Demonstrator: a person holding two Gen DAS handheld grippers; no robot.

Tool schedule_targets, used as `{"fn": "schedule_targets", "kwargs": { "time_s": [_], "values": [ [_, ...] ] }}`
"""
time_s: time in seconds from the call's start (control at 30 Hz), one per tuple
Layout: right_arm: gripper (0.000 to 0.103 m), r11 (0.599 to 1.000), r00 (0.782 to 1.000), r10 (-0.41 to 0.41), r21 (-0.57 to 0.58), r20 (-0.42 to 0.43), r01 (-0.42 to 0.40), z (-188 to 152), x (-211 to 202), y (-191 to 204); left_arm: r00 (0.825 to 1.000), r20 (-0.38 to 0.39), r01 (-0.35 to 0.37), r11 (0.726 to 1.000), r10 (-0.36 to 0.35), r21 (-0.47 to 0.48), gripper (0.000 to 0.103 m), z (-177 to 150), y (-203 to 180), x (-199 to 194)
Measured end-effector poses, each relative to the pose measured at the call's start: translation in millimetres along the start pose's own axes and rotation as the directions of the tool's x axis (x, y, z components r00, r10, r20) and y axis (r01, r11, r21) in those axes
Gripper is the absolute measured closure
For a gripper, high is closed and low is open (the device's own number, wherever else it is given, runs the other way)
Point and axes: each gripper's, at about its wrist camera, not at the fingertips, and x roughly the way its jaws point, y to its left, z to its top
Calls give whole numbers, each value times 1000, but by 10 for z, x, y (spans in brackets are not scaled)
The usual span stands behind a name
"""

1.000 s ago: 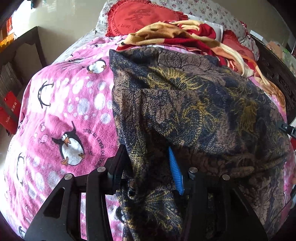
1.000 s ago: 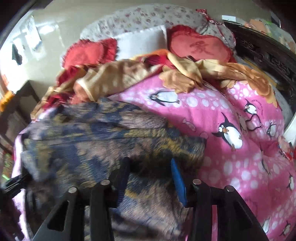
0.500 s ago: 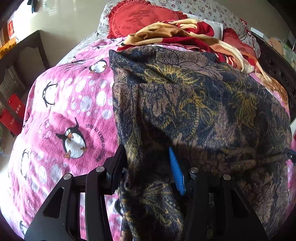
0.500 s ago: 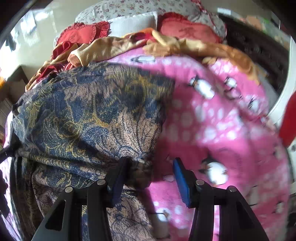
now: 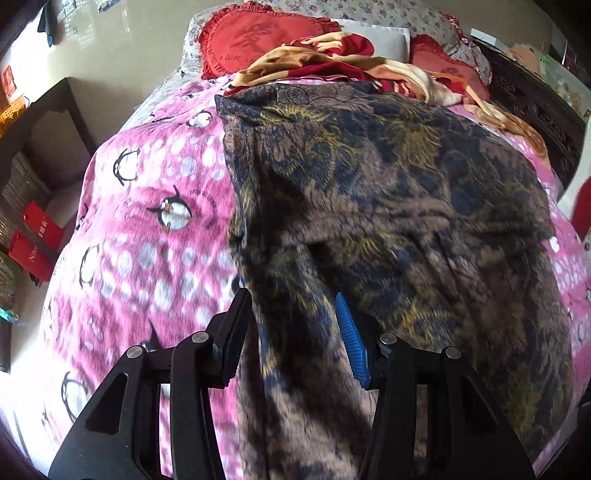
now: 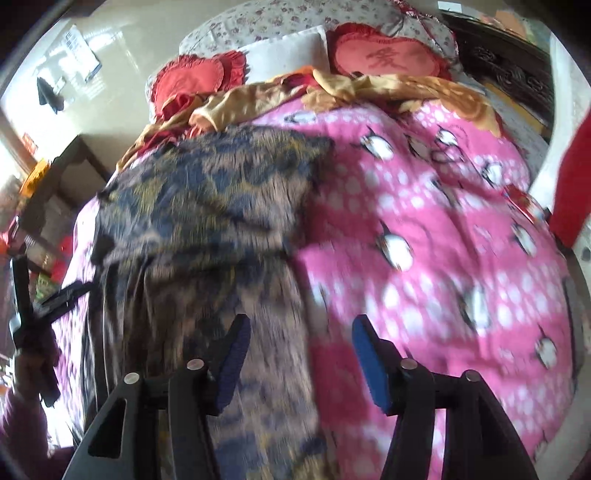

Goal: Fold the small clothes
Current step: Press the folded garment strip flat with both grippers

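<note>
The dark patterned garment [image 5: 388,206], navy and brown with yellow figuring, lay spread over the pink penguin blanket [image 5: 147,229], filling the centre and right of the left wrist view. Its top layer ended in a folded edge that ran across the middle of the frame, with a lower layer hanging toward the bottom. In the right wrist view the same garment [image 6: 207,206] occupied the left half, blurred, its far corner pointing toward the upper centre.

The left gripper [image 5: 293,325] stood at the bottom centre of its view, fingers apart with a fold of the garment lying between them; the fabric touched the blue pad [image 5: 351,343], but whether the fingers pinched it could not be told. The right gripper [image 6: 301,354] was spread wide at the bottom of its view, nothing held, straddling the garment's right edge where it met the blanket [image 6: 424,229].

Beyond the garment, toward the top of both frames, lay a crumpled gold and red cloth [image 5: 332,59], and behind it red heart-shaped cushions [image 5: 255,40] against a floral pillow [image 6: 258,26]. A dark carved bed frame [image 5: 535,110] ran along the upper right. Red boxes [image 5: 37,236] stood at the left edge.
</note>
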Motion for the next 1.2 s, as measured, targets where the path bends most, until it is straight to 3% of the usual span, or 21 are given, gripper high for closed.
{"fn": "schedule_targets", "kwargs": {
  "time_s": [0.07, 0.17, 0.47, 0.67, 0.7, 0.77, 0.8, 0.83, 0.87, 1.1, 1.13, 1.2],
  "values": [
    [40, 1000, 1000, -6, 3, -10, 6, -201, -83, -55, 1000, -4, 19, 1000, -19, 0, 52, -99, -3, -92],
    [40, 1000, 998, -23, -21, -50, 22, -531, -121, -77, 998, -17, 59, 998, -59, -19, 36, -279, 17, -224],
    [37, 998, 995, -55, -26, -82, 53, -1233, -39, -141, 986, -114, 114, 993, -118, -41, 36, -1001, 247, -544],
    [37, 997, 997, 64, 54, -54, -61, -1361, 68, -195, 975, -175, 124, 988, -138, -89, 36, -1453, 440, -605],
    [40, 995, 996, 79, 63, -46, -76, -1370, 96, -191, 973, -180, 127, 987, -143, -97, 36, -1481, 449, -609],
    [73, 995, 996, 84, 54, -44, -81, -1390, 152, -154, 971, -184, 130, 985, -149, -111, 36, -1549, 470, -627],
    [77, 996, 995, 85, 38, -44, -83, -1398, 161, -119, 971, -186, 128, 985, -148, -114, 36, -1577, 480, -636],
    [90, 995, 995, 92, 28, -29, -91, -1407, 131, -91, 971, -186, 127, 985, -148, -117, 36, -1604, 491, -657],
    [95, 995, 995, 97, 18, -19, -97, -1418, 81, -69, 971, -184, 130, 984, -152, -123, 36, -1631, 505, -674],
    [97, 993, 993, 114, 40, -7, -113, -1503, -48, -169, 957, -216, 164, 975, -194, -149, 36, -1782, 509, -646],
    [95, 990, 992, 129, 62, 1, -129, -1512, -42, -202, 953, -223, 174, 973, -206, -154, 36, -1803, 494, -634],
    [82, 981, 986, 167, 96, -3, -166, -1519, -13, -246, 947, -233, 193, 971, -223, -143, 36, -1822, 456, -630]
  ]
}}
